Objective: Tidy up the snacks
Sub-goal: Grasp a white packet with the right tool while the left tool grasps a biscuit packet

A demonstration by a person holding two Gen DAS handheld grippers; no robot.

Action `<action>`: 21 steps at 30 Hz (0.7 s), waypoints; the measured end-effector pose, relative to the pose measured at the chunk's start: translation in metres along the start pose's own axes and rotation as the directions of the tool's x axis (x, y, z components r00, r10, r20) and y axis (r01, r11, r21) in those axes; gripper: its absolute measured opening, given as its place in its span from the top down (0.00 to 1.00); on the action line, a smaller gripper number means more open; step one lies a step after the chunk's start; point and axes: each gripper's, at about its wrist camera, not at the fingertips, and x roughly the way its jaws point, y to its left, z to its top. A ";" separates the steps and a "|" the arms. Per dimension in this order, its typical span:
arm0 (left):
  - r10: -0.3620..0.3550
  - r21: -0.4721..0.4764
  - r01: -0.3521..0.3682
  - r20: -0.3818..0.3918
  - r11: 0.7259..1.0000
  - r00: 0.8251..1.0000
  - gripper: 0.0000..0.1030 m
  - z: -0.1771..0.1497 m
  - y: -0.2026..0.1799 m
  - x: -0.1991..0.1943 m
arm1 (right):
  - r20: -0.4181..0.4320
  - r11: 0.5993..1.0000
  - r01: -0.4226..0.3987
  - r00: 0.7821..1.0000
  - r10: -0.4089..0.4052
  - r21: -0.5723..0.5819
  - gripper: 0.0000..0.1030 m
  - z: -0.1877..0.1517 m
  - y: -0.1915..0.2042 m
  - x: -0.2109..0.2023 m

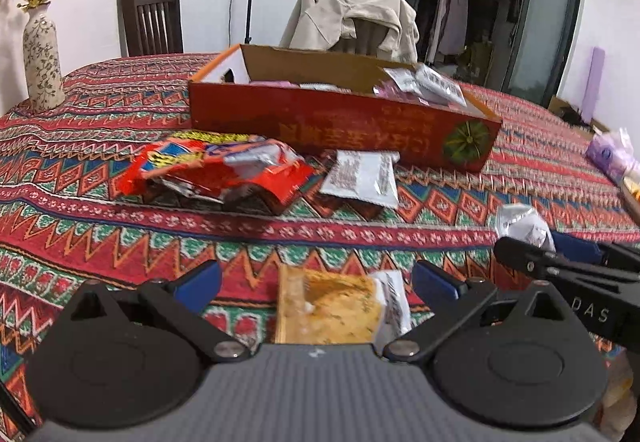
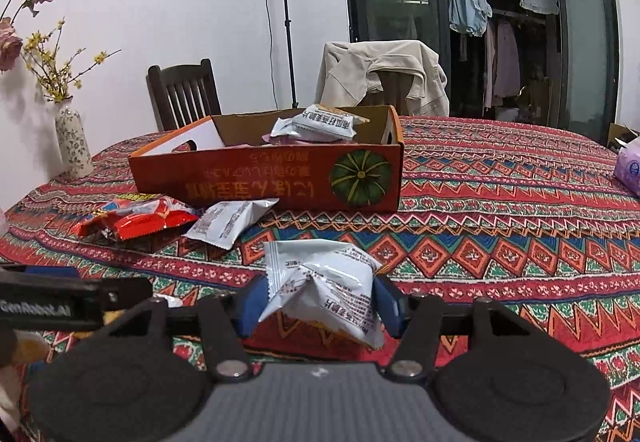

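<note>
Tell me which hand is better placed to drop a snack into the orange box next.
Right. Its tongs are shut on a white packet, facing the orange box. The left tongs stand open around a yellow snack, not gripping.

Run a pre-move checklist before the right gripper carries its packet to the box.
1. Grip: right gripper pads press the white packet from both sides, crumpling it. Ok.
2. Packet off the cloth: cannot tell.
3. Path to the box: another white packet and the red bag lie left of the straight line. Ok.
4. Room in the box: packets pile at its right end, left end looks free. Ok.
5. Left gripper: open, astride a yellow packet, close beside the right. Cannot tell whether it clears.
</note>
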 end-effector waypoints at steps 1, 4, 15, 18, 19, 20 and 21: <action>0.006 0.007 -0.006 -0.007 1.000 1.000 0.00 -0.001 -0.002 0.001 | 0.001 1.000 -0.003 1.000 0.003 0.002 0.44 -0.001 -0.002 0.000; 0.035 0.019 -0.035 -0.032 0.999 0.999 0.00 -0.004 -0.006 0.007 | 0.005 1.000 -0.007 1.000 0.007 0.006 0.44 -0.002 -0.005 -0.001; 0.107 0.045 -0.105 -0.040 0.993 0.993 0.00 -0.013 -0.012 0.010 | 0.010 0.999 -0.035 0.999 0.035 0.010 0.44 -0.006 -0.004 -0.003; 0.088 0.057 -0.086 -0.029 0.995 0.996 0.13 -0.014 -0.013 0.007 | 0.011 0.999 -0.036 0.999 0.036 0.007 0.44 -0.006 -0.002 -0.003; 0.076 0.064 -0.075 -0.022 0.995 0.997 0.25 -0.014 -0.014 0.005 | 0.011 0.999 -0.036 0.999 0.036 0.007 0.44 -0.006 -0.002 -0.003; 0.065 0.070 -0.063 -0.017 0.996 0.998 0.27 -0.014 -0.015 0.003 | 0.011 0.999 -0.036 0.999 0.036 0.006 0.44 -0.006 -0.002 -0.004; 0.051 0.072 -0.050 -0.018 0.996 0.999 0.28 -0.013 -0.014 0.002 | 0.011 0.999 -0.036 0.999 0.036 0.006 0.44 -0.006 -0.002 -0.004</action>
